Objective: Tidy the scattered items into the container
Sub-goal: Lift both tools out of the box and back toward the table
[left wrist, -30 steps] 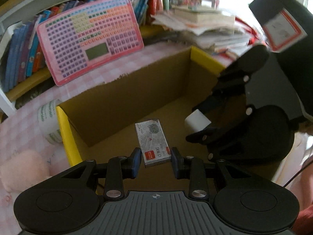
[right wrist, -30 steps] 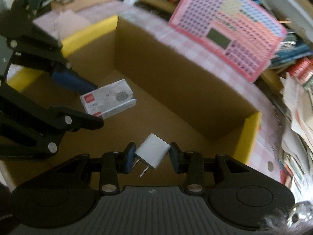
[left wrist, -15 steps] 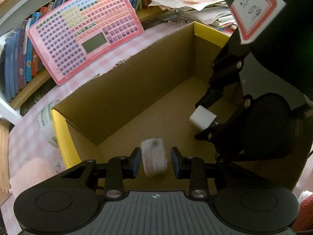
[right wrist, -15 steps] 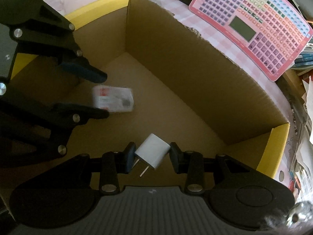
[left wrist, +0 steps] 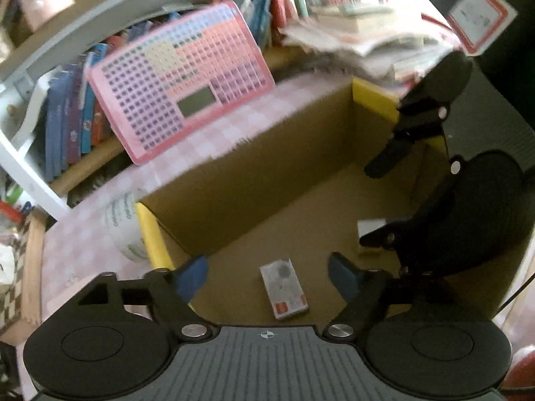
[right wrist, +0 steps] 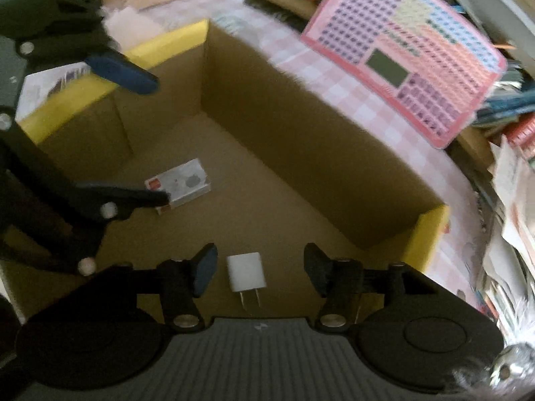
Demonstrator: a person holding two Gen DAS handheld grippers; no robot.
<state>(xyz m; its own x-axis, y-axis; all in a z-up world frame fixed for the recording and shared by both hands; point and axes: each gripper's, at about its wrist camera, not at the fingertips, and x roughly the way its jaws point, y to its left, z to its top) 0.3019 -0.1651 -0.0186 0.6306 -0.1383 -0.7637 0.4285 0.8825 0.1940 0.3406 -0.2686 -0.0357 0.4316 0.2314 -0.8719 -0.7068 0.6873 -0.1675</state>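
Cardboard box [right wrist: 301, 140] floor now holds small packet [left wrist: 284, 287] and charger [right wrist: 245, 272]; both claws just spread.

- The right gripper [left wrist: 378, 204] is covering most of the white charger [left wrist: 369, 228] in the left wrist view, leaving one corner showing.
- A left gripper finger [right wrist: 133, 197] is hiding the near edge of the small card box [right wrist: 182, 183].
- Printing on that box is blurring beyond reading.
- Far shelf books [left wrist: 72, 117] are smearing together.
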